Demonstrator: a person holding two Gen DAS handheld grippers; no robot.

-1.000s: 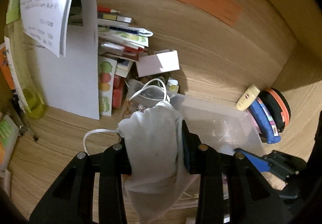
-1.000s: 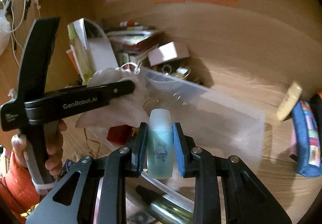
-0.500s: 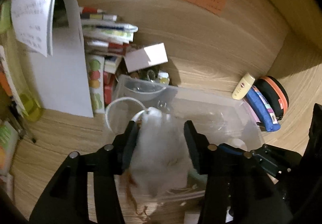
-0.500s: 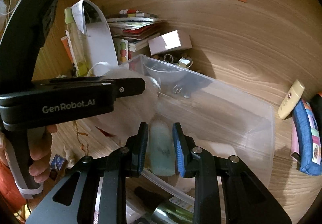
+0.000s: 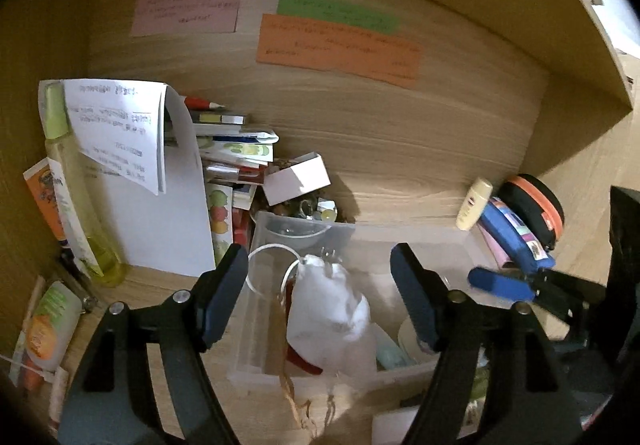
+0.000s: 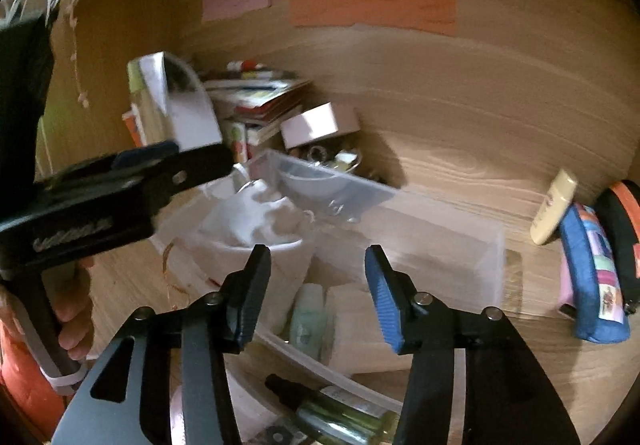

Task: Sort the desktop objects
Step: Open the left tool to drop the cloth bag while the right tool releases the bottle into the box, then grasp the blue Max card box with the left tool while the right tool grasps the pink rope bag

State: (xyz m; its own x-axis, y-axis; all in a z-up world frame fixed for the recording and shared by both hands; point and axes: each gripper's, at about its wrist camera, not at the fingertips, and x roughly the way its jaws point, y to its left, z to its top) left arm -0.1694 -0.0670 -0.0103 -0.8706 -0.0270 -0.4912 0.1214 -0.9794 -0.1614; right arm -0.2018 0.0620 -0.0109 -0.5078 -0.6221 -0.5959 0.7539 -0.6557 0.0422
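Observation:
A clear plastic bin (image 5: pixel 420 241) (image 6: pixel 448 241) stands on the wooden desk. A white drawstring pouch (image 5: pixel 332 309) (image 6: pixel 256 221) lies inside it at the left end. A pale green bottle (image 6: pixel 308 321) (image 5: pixel 392 355) lies in the bin beside the pouch. My left gripper (image 5: pixel 320 293) is open and empty, held above the pouch. My right gripper (image 6: pixel 316 285) is open and empty above the bottle; its blue fingertip (image 5: pixel 496 283) shows in the left wrist view.
Leaning papers (image 5: pixel 160 181) and stacked books (image 5: pixel 236 149) stand at the back left, with a white box (image 5: pixel 298 177) and a yellow-green bottle (image 5: pixel 76 205). A cream tube (image 5: pixel 474 199), blue pouch (image 5: pixel 516 237) and black-orange case (image 5: pixel 536 205) lie right. A dark bottle (image 6: pixel 340 413) lies near.
Both grippers opened. The left let go of the white pouch and the right let go of the green bottle; both now lie in the bin. Both grippers pulled back upward.

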